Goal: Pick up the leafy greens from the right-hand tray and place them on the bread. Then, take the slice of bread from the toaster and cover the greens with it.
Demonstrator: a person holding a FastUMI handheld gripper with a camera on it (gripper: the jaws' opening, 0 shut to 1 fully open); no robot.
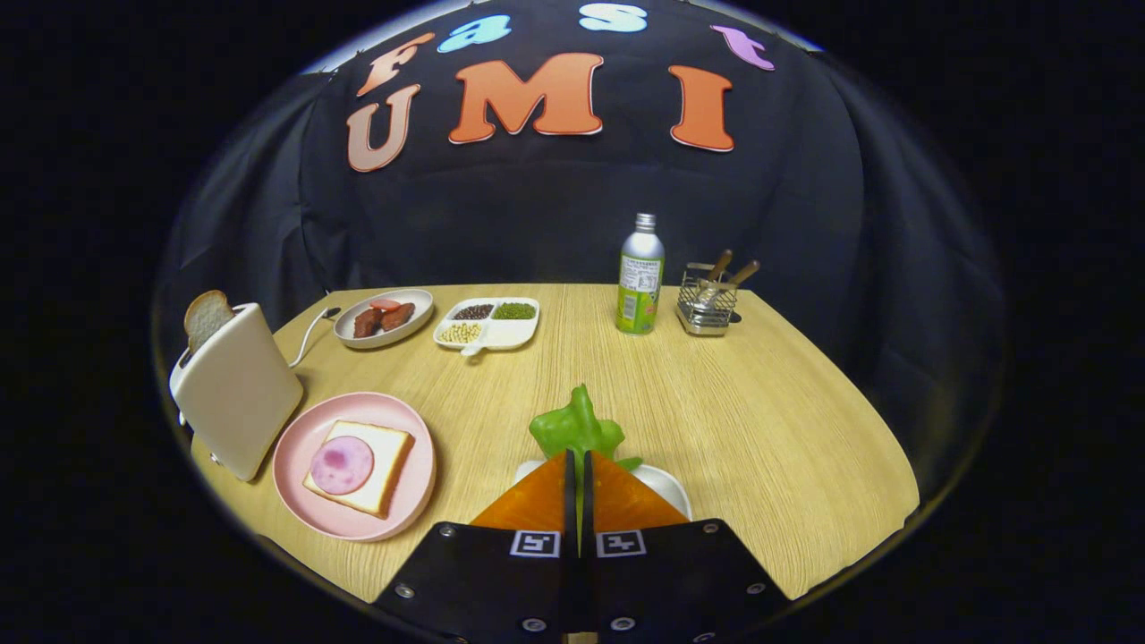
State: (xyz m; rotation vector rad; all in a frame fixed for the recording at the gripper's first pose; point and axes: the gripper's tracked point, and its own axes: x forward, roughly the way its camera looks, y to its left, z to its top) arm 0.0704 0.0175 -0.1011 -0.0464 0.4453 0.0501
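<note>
**Greens gripped over the right-hand tray; transfer to the bread pending**

Status. The gripper (pixel 578 458) has its two fingers drawn nearly together with a thin part of the leafy greens (pixel 577 427) pinched between them. The bulk of the leaf stands up just ahead of the fingertips. The white tray (pixel 664 484) lies directly beneath the fingers and largely behind them; whether the leaf has cleared it cannot be judged from this angle.

Target. The pink plate (pixel 354 465) sits to the left of the fingers, beside the white toaster (pixel 236 391). On it lies a slice of bread (pixel 360 467) topped with a round slice of ham (pixel 341 465). A second bread slice (pixel 207 317) stands in the toaster slot.

Recommended handling. The grip appears to be on a narrow portion of the leaf, so it is likely to flop. The inspector judges that the carry should go up first, then across to the plate at a steady pace. Release should come low over the ham so that the greens land centred and flat, leaving room for the covering slice.

Writing. The bottle (pixel 640 275) at the far side of the wooden table (pixel 760 411) carries a printed label, too small to read. Square coded markers are fixed to the gripper body.
</note>
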